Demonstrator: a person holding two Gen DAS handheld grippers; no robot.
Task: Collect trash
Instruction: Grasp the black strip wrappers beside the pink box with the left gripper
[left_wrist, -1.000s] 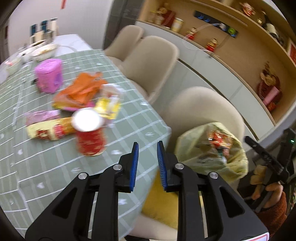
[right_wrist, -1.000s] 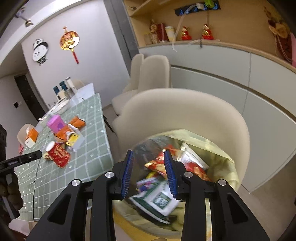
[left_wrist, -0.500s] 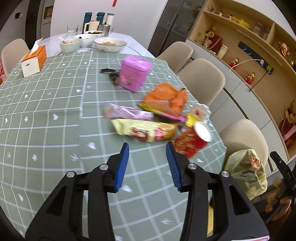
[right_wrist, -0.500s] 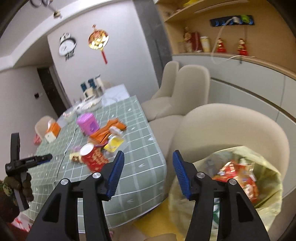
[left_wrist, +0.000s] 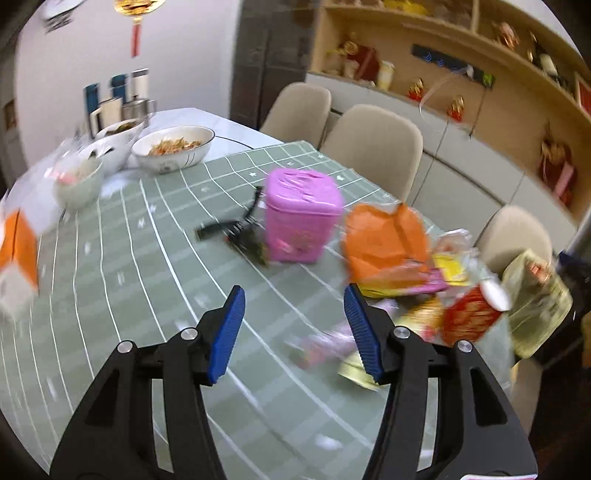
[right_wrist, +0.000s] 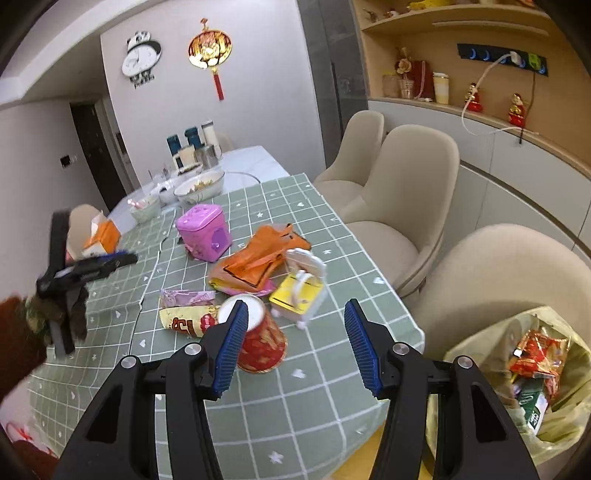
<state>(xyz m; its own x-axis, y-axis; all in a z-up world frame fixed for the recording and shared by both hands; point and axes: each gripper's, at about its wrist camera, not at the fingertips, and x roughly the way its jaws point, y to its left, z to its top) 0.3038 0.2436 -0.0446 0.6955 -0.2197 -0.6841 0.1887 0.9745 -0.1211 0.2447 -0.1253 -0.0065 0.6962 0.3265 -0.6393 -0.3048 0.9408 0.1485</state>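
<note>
Lying in a loose cluster near the bench's edge, the trash left to collect includes an upside-down red paper cup (right_wrist: 260, 341), a yellow-and-red crinkled snack packet (right_wrist: 186, 322), a pale pink wrapper (right_wrist: 186, 296) and a flattened orange bag (right_wrist: 264, 260) on top of other flat packets. A small yellow-and-white toy-like plastic piece (right_wrist: 301, 291) stands just beside the cup; whether it counts as trash I cannot tell. Off the bench's edge, a translucent yellowish trash bag (right_wrist: 517, 376) sits on a beige chair (right_wrist: 498, 273) and already holds several colourful wrappers, so part of the job looks done while the cluster on the green checked tablecloth (right_wrist: 314, 384) remains.

Both tools hover over the bench with nothing in them. The right gripper (right_wrist: 293, 345) has its blue pads spread, and the red cup shows just behind its left pad. The left gripper (left_wrist: 293, 326) is opening its jaws, with only tablecloth between them. Further back stand a pink plastic box (left_wrist: 301, 216) and white bowls of food (left_wrist: 173, 147), which look like no part of the trash.
</note>
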